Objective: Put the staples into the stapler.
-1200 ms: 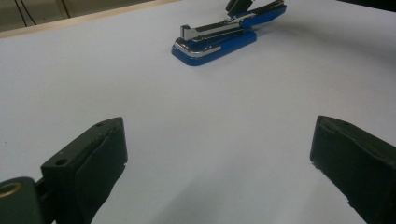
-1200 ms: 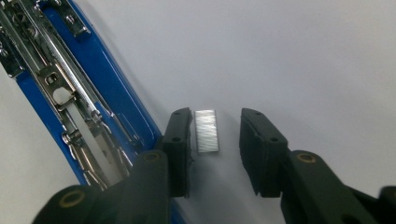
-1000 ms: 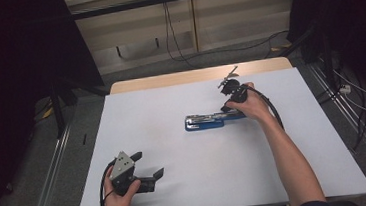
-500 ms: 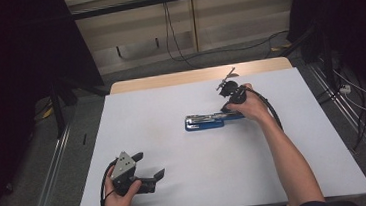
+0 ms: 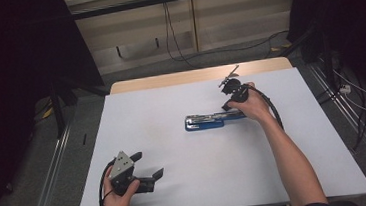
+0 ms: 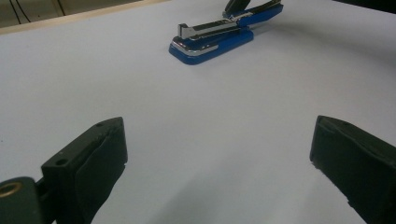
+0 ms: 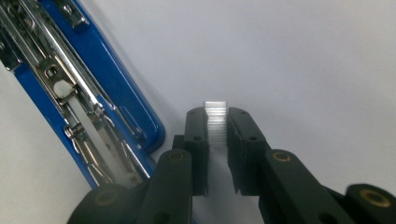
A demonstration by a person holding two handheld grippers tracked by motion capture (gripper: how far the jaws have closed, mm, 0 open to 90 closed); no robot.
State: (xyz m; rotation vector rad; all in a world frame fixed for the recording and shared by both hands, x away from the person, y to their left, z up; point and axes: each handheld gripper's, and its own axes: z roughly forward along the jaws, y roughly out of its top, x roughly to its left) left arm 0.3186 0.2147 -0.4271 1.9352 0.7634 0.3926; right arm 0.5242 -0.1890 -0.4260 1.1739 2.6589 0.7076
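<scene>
**Staple strip pinched beside the opened stapler**

White and bare, the bench [image 5: 171, 109] gives you a plain backdrop, so the blue stapler [image 5: 207, 121] lying near its middle is easy to place. It lies swung open, its chrome magazine channel [image 7: 88, 126] facing up, which looks like the reason for the layout: the channel is exposed for loading. Your right tool [image 7: 217, 135] has just been closing and now pinches a short strip of staples [image 7: 215, 122] between its pads, just beside the stapler's blue base. Gripping the strip by its flat sides likely keeps it aligned with the channel. Your left tool [image 6: 219, 154] rests at the near-left of the bench, jaws spread wide with nothing between them, well apart from the stapler.
</scene>
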